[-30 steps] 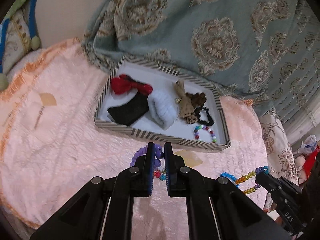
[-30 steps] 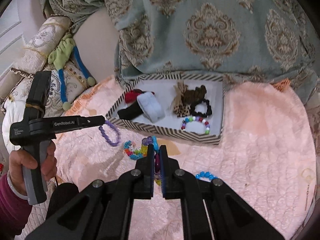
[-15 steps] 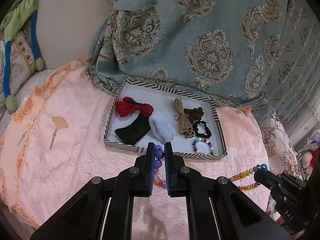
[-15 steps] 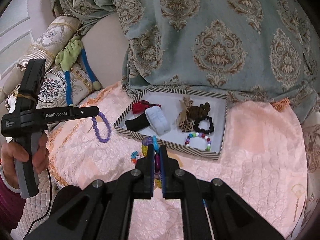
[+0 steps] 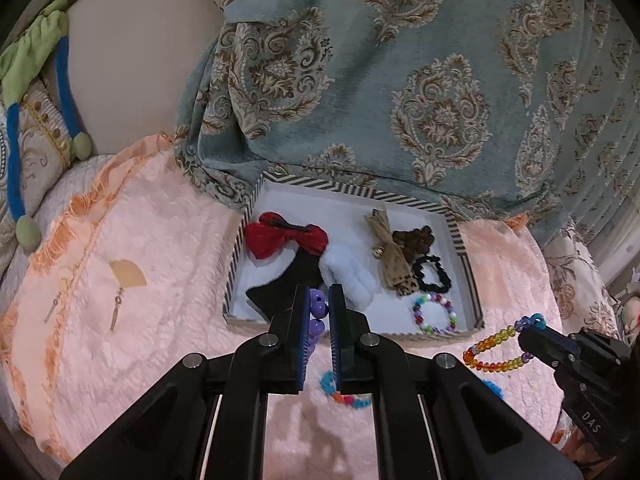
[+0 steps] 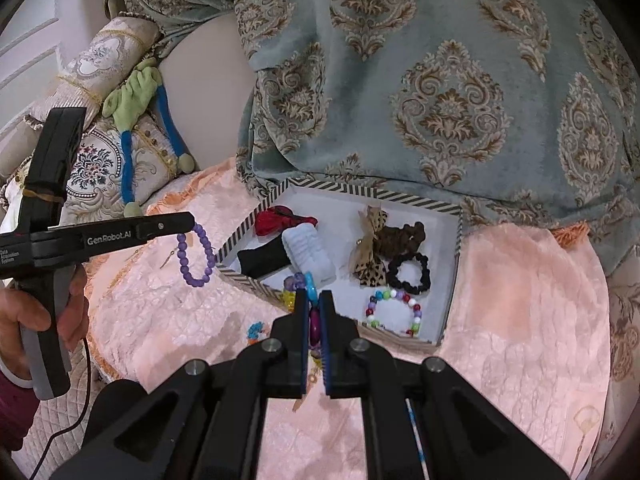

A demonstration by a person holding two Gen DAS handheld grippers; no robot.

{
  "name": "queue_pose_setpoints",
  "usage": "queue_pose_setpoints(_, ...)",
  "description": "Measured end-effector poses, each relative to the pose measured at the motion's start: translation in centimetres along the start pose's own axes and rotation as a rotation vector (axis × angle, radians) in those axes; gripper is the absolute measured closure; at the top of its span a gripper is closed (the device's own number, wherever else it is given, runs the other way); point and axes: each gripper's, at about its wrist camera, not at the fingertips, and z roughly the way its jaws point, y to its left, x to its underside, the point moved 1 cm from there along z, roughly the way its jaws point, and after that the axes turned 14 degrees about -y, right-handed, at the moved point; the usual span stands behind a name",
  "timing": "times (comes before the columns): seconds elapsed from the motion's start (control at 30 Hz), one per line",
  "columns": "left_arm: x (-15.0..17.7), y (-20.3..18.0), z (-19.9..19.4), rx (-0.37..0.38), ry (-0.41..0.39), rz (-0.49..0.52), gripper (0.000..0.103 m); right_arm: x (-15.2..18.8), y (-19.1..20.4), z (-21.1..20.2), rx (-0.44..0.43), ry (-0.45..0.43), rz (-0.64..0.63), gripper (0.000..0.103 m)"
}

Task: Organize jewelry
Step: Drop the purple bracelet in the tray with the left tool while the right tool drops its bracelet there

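Observation:
A striped-rim tray point(image 5: 352, 190) point(image 6: 452, 208) lies on the pink bedspread with hair bows, scrunchies and a multicolour bead bracelet point(image 5: 434, 314) point(image 6: 394, 312) in it. My left gripper point(image 5: 319, 300) is shut on a purple bead bracelet point(image 5: 318, 312), which hangs in the air left of the tray in the right wrist view point(image 6: 196, 254). My right gripper point(image 6: 314, 300) is shut on a rainbow bead bracelet point(image 6: 304, 288), which dangles right of the tray in the left wrist view point(image 5: 500, 346).
A blue and red bead bracelet point(image 5: 344, 394) point(image 6: 256, 330) lies on the bedspread in front of the tray. Gold fan earrings point(image 5: 124, 280) lie at the left. A patterned teal blanket point(image 5: 400, 80) rises behind the tray. Cushions point(image 6: 100, 160) sit at the far left.
Both grippers have lifted up and back from the bedspread, each carrying its bracelet. The tray now looks smaller and farther.

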Motion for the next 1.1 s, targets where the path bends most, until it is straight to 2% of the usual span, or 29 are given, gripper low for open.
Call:
queue_pose_setpoints(0.5,-2.7,0.4,5.9,-0.052,0.020,0.048,0.103,-2.6,-0.8,7.0,0.002,0.043,-0.053,0.098)
queue_pose_setpoints(0.77,-4.5,0.3,9.6,-0.043,0.035,0.023,0.103,-3.9,-1.6,10.8,-0.009,0.061,-0.056,0.098)
queue_pose_setpoints(1.0,-6.3,-0.1,14.5,-0.013,0.054,-0.010,0.103,-4.0,-2.6,15.7,-0.016,0.091,-0.024,0.098)
queue_pose_setpoints(1.1,-6.4,0.4,17.0,-0.014,0.069,-0.035,0.103,-3.9,-3.1,18.2,-0.053,0.105,0.026,0.098)
